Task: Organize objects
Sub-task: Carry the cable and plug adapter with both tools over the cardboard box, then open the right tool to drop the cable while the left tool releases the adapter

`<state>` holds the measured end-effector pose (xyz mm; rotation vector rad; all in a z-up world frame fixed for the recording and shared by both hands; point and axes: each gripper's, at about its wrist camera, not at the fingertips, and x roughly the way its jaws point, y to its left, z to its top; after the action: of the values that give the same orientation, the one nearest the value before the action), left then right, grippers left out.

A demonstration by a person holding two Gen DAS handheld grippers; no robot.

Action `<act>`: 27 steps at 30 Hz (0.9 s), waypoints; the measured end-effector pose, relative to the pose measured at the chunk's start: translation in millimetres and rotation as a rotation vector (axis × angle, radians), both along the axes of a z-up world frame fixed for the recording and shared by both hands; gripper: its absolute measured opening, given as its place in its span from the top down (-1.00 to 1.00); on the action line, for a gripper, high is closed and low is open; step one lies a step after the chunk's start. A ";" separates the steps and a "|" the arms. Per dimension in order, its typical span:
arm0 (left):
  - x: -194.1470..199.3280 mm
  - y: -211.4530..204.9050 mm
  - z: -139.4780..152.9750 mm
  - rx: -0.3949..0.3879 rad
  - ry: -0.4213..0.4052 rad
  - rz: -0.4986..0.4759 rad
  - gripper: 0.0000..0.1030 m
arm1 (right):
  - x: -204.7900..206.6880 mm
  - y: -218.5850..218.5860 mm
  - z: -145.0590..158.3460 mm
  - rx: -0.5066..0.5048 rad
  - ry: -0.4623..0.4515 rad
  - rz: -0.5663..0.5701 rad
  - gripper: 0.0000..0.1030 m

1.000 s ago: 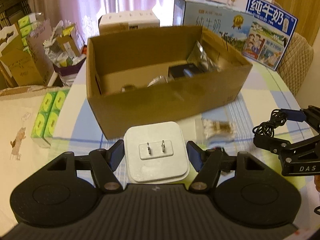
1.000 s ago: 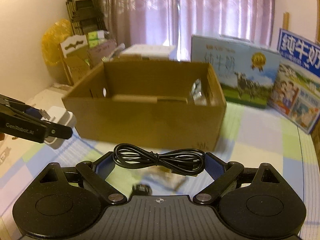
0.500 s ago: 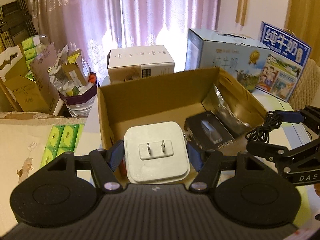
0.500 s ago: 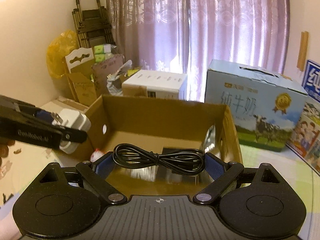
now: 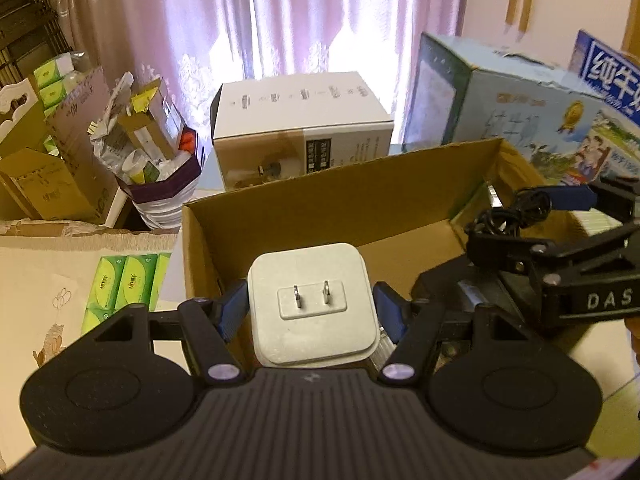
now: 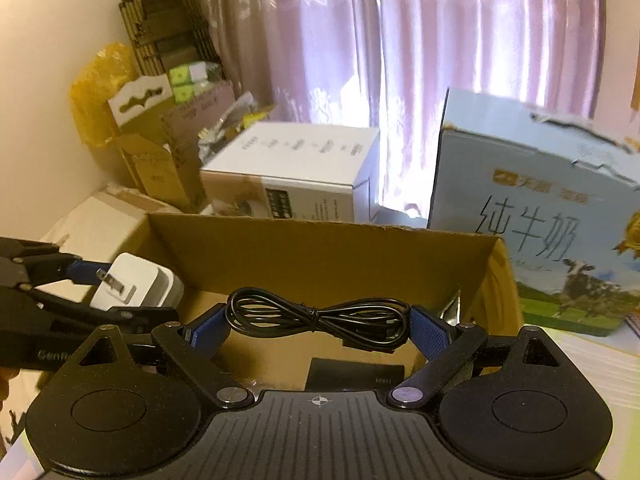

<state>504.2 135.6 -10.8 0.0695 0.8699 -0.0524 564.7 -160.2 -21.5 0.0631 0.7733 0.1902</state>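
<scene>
White plastic charger (image 5: 314, 304), prongs facing the camera, is clamped in the left gripper (image 5: 311, 312) above the near-left corner of the cardboard box (image 5: 340, 204). The right gripper (image 6: 318, 326) is closed on a coiled black cable (image 6: 318, 316) above the same box. Step in hand, by judgement: carrying both items to the box; next, lower them and release inside. Legible writing: "DAS" on the right gripper; "纯牛奶" on the milk carton (image 6: 536, 216) behind.

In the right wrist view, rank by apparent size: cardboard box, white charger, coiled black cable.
1. cardboard box, largest.
2. coiled black cable.
3. white charger, smallest, though partly hidden by the left gripper.
</scene>
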 end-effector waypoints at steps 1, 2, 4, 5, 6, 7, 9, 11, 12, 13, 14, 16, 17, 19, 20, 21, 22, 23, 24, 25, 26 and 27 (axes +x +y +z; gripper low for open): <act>5.3 0.5 -3.3 0.005 0.006 0.002 -0.24 | 5.1 -0.6 -3.7 0.002 0.012 0.001 -0.77; 10.4 1.0 -6.7 0.008 0.013 0.005 -0.24 | 11.2 -1.5 -7.8 0.003 0.024 -0.001 -0.77; 17.7 2.4 -12.5 0.012 0.025 0.012 -0.24 | 21.1 -3.2 -12.9 0.007 0.040 0.002 -0.77; 21.1 3.0 -15.2 0.014 0.029 0.013 -0.24 | 25.6 -4.5 -14.6 0.010 0.046 0.002 -0.77; 24.2 3.4 -17.6 0.018 0.034 0.015 -0.24 | 29.2 -5.5 -15.9 0.012 0.049 0.001 -0.77; 27.2 3.8 -19.8 0.020 0.038 0.017 -0.24 | 33.0 -7.1 -17.0 0.014 0.052 -0.002 -0.77; 31.9 4.4 -22.4 0.019 0.042 0.020 -0.24 | 40.2 -11.2 -18.3 0.029 0.055 -0.011 -0.77; 36.9 4.1 -25.0 0.020 0.043 0.022 -0.24 | 45.6 -15.0 -18.4 0.050 0.053 -0.024 -0.77; 39.0 4.3 -26.3 0.020 0.045 0.023 -0.24 | 47.9 -17.4 -18.5 0.063 0.056 -0.028 -0.79; 41.3 4.2 -27.5 0.021 0.047 0.024 -0.24 | 50.3 -19.3 -18.3 0.073 0.061 -0.035 -0.80; 43.3 4.2 -28.5 0.021 0.049 0.025 -0.24 | 51.8 -21.8 -17.8 0.082 0.062 -0.047 -0.81; 46.5 4.0 -30.8 0.020 0.053 0.026 -0.24 | 51.2 -26.4 -15.5 0.097 0.042 -0.059 -0.85; 47.5 3.8 -31.8 0.019 0.055 0.027 -0.24 | 50.3 -29.1 -14.0 0.105 0.034 -0.064 -0.86; 49.6 2.9 -33.4 0.023 0.058 0.025 -0.24 | 48.9 -33.2 -11.8 0.122 0.028 -0.073 -0.87; 50.2 2.5 -34.4 0.025 0.060 0.025 -0.24 | 47.8 -35.0 -10.7 0.126 0.028 -0.076 -0.87; 51.0 2.8 -35.1 0.025 0.061 0.025 -0.24 | 46.8 -36.1 -9.8 0.126 0.028 -0.076 -0.87; 51.3 2.5 -35.9 0.024 0.062 0.024 -0.24 | 45.5 -36.6 -8.8 0.123 0.024 -0.074 -0.87; 51.6 2.0 -36.8 0.025 0.064 0.025 -0.24 | 43.9 -36.6 -7.7 0.120 0.022 -0.069 -0.87; 52.0 1.4 -37.6 0.026 0.065 0.025 -0.24 | 43.0 -36.6 -7.4 0.115 0.025 -0.062 -0.87; 52.4 0.9 -37.9 0.027 0.066 0.024 -0.24 | 41.8 -36.3 -6.8 0.108 0.027 -0.059 -0.88; 53.0 0.5 -38.4 0.027 0.066 0.025 -0.24 | 39.8 -36.6 -6.2 0.102 0.024 -0.062 -0.88; 53.1 0.3 -38.5 0.027 0.065 0.024 -0.24 | 38.7 -36.2 -6.9 0.098 0.025 -0.063 -0.88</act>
<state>557.2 135.8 -49.3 0.0829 0.9368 -0.0205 603.4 -196.4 -28.4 0.1828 0.7854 0.1676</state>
